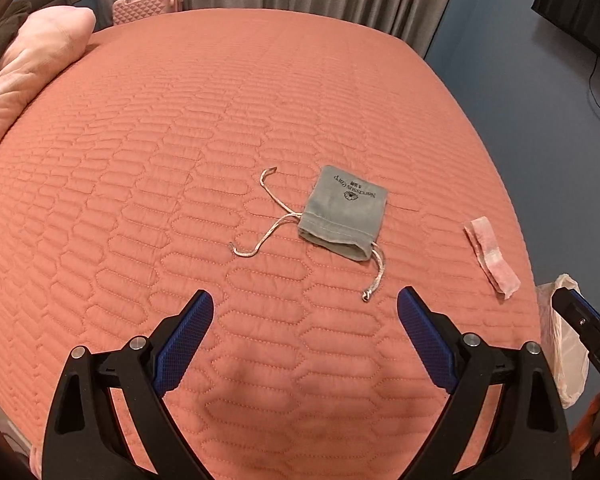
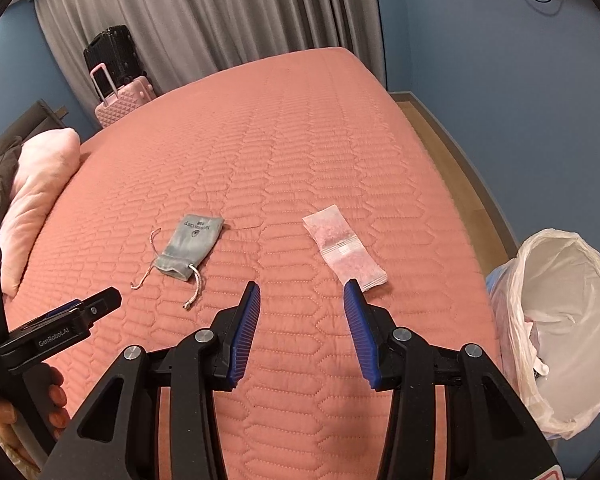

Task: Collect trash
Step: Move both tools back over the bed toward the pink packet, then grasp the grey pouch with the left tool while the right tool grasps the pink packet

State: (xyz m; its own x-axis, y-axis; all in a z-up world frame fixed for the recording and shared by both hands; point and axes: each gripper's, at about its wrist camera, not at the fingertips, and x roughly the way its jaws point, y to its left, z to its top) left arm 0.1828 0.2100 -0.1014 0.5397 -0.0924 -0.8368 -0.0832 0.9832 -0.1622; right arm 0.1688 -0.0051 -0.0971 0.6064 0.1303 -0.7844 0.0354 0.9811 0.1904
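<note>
A grey drawstring pouch (image 1: 342,212) with loose pale cords lies on the salmon quilted bed (image 1: 180,140); it also shows in the right wrist view (image 2: 190,246). A clear plastic zip bag (image 1: 491,256) lies to its right near the bed edge, and shows in the right wrist view (image 2: 344,250). My left gripper (image 1: 305,308) is open and empty, just short of the pouch. My right gripper (image 2: 302,294) is open and empty, its right finger at the near end of the plastic bag (image 2: 344,250). A bin lined with a white plastic bag (image 2: 556,328) stands beside the bed at right.
A pink pillow (image 2: 36,200) lies at the bed's left side. A pink suitcase (image 2: 124,100) and a black one (image 2: 112,54) stand by grey curtains. Wooden floor (image 2: 432,128) runs along the bed's right side. The left gripper's body (image 2: 60,326) shows at lower left.
</note>
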